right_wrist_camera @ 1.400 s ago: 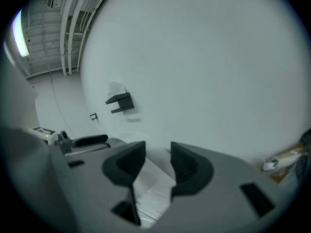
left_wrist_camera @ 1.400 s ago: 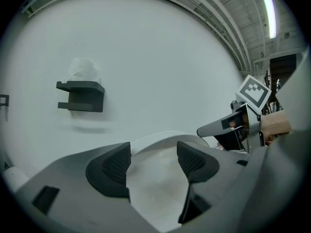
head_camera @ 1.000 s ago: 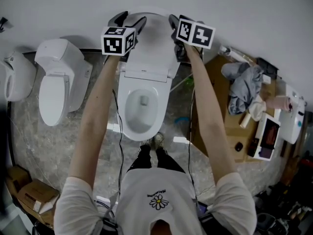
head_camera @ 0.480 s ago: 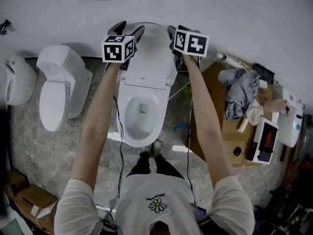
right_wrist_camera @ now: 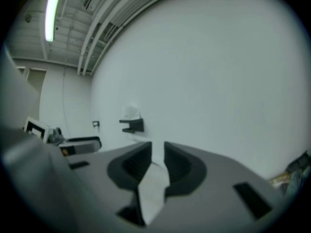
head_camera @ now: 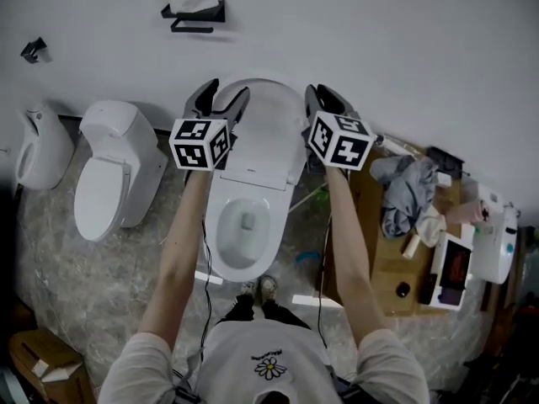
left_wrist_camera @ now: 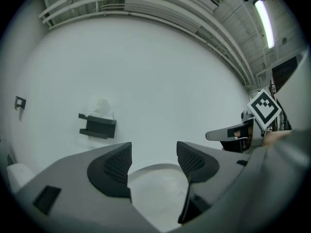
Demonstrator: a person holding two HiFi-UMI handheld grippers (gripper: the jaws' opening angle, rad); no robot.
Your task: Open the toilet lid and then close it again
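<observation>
The white toilet (head_camera: 244, 225) stands against the wall with its lid (head_camera: 261, 133) raised. My left gripper (head_camera: 221, 98) is at the lid's upper left edge, jaws open. In the left gripper view the left gripper (left_wrist_camera: 154, 161) stays wide, with the lid's rim (left_wrist_camera: 155, 188) low between the jaws and no pad on it. My right gripper (head_camera: 324, 99) is at the upper right edge. In the right gripper view the right gripper (right_wrist_camera: 158, 154) has just been closing, and the lid's thin white edge (right_wrist_camera: 154, 183) fills the narrow gap between its pads.
A second white toilet (head_camera: 109, 171) and another white fixture (head_camera: 38, 146) stand to the left. A black paper holder (head_camera: 195, 11) hangs on the wall above. A wooden table (head_camera: 396, 259) with cloth and small items is at the right. A cardboard box (head_camera: 42, 364) lies bottom left.
Both grippers have moved with the lid's top edge, lower in the picture as the view swung up the wall. The paper holder has come into sight.
</observation>
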